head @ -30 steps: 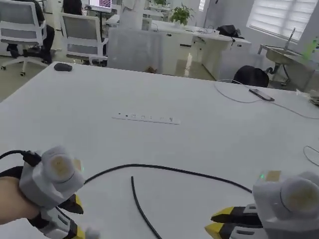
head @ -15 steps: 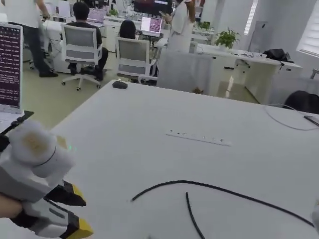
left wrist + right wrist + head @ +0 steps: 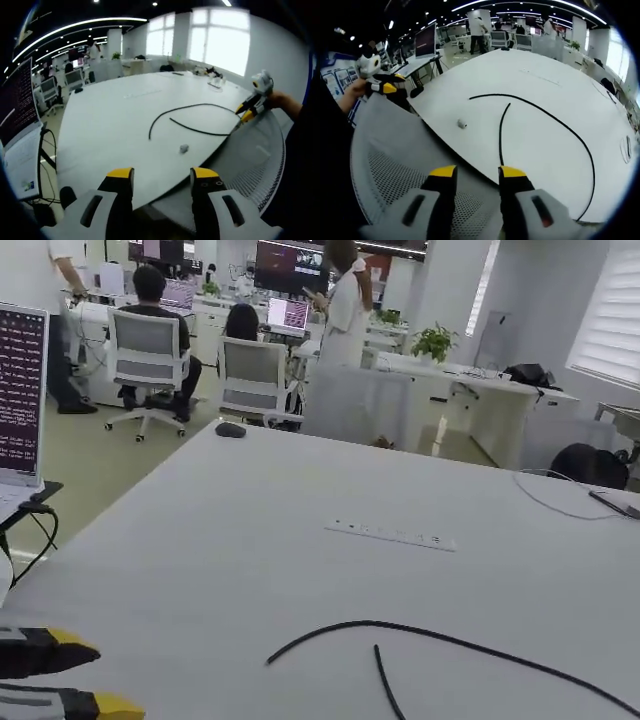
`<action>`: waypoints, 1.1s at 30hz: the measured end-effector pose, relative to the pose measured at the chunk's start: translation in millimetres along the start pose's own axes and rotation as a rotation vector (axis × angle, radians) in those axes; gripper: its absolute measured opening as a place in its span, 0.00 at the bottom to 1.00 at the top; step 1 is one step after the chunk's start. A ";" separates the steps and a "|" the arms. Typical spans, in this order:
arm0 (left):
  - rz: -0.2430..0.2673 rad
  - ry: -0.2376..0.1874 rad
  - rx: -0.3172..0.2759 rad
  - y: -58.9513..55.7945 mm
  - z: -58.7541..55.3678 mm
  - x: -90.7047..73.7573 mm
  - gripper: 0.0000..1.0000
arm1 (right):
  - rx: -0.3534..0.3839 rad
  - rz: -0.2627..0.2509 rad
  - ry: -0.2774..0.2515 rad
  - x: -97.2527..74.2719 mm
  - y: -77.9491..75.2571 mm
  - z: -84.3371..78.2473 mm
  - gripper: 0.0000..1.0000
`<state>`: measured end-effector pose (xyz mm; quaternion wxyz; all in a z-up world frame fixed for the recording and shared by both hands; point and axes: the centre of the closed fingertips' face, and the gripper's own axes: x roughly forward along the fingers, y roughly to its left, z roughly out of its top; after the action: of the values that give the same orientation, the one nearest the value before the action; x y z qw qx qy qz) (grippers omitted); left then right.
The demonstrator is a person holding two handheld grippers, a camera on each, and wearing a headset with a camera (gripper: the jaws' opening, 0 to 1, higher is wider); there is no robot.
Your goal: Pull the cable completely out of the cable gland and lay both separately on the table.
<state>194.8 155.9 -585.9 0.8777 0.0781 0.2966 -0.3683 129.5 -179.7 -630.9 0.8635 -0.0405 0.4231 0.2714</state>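
Observation:
A black cable lies on the white table in a long arc, with a shorter strand inside the curve. It is also in the left gripper view and the right gripper view. The small grey cable gland rests apart from the cable near the table's edge. My left gripper is open and held off the table's corner. My right gripper is open too, back from the table edge. Both hold nothing.
A mesh chair back stands between the right gripper and the table. A white power strip is set in the table's middle and a mouse lies at the far edge. A monitor stands at left; office chairs and people are beyond.
The head camera has swung left and upward. Both grippers have drawn back from the table. The right one has left the head view and the left one sits lower in its corner.

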 end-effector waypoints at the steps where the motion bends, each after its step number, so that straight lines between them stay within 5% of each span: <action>1: 0.001 -0.009 -0.017 1.5 0.2 -0.2 0.46 | 0.013 -0.003 -0.001 -0.6 1.1 -1.9 0.36; 8: 0.001 -0.015 -0.046 7.2 -9.2 2.5 0.48 | 0.103 -0.011 -0.036 1.3 3.8 -2.7 0.38; 14: -0.020 -0.025 -0.064 2.3 -8.7 5.7 0.45 | 0.138 -0.009 -0.014 5.3 4.8 -7.0 0.38; 33: -0.004 -0.008 -0.056 8.1 -3.2 11.5 0.54 | 0.130 -0.024 0.008 1.6 0.9 -5.9 0.41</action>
<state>205.3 156.0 -595.8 0.8800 0.0512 0.3033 -0.3619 125.6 -180.0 -635.7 0.8658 0.0093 0.4429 0.2329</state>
